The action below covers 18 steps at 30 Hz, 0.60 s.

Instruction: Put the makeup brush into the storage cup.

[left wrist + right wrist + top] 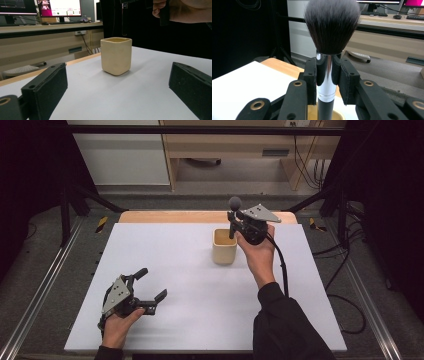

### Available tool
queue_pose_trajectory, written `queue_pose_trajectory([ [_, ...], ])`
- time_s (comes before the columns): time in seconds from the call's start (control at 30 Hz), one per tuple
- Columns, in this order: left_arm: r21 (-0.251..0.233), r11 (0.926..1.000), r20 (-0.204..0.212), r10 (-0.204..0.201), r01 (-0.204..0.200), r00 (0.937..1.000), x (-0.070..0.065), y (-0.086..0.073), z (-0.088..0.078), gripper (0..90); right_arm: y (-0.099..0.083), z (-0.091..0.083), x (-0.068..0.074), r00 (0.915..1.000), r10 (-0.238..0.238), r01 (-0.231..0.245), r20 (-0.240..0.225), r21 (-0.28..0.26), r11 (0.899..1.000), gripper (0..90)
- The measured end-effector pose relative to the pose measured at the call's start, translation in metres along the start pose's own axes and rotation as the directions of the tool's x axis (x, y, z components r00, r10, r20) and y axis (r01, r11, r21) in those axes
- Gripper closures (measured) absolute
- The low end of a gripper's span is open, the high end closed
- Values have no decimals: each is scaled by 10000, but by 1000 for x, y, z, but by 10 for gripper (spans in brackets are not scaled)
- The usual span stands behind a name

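A cream square cup [224, 247] stands upright on the white table mat [200, 310], a little behind the middle of it and toward the right. The right gripper [233, 225] is clenched on a makeup brush [233, 215]: in the right gripper view its two pads press on the shiny metal collar of the brush [326, 75] from both sides, the dark bristles [332, 25] point up, and the black handle goes down into the mouth of the cup [312, 113]. In the left gripper view the handle [124, 20] hangs just above the rim of the cup [116, 59]; whether anything else lies inside I cannot tell.

The left gripper [150, 290] rests near the front left corner of the mat, well apart from the cup, its jaws spread wide with nothing between them. Between this gripper and the cup the mat is bare. Behind the cup a wooden strip [165, 216] of the table shows at the far edge, near the cup. To the right of the cup the person's hand [260, 255] and forearm lie over the mat.
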<state>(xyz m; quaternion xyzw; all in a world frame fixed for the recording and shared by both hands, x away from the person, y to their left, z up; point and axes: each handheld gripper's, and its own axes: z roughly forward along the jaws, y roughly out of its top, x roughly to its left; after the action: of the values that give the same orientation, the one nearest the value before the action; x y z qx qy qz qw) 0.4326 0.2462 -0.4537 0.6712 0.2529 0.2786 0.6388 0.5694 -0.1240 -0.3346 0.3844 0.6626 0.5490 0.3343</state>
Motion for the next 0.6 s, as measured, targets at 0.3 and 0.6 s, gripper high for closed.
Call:
queue_pose_trajectory([
  [0.3,-7,10000,9,29,-29,10000,0,1,0,17,-2,2,1,10000,53,-53,38,22,10000,707],
  [0.6,-21,10000,0,36,-36,10000,0,1,0,17,-4,4,1,10000,-9,9,36,62,10000,707],
])
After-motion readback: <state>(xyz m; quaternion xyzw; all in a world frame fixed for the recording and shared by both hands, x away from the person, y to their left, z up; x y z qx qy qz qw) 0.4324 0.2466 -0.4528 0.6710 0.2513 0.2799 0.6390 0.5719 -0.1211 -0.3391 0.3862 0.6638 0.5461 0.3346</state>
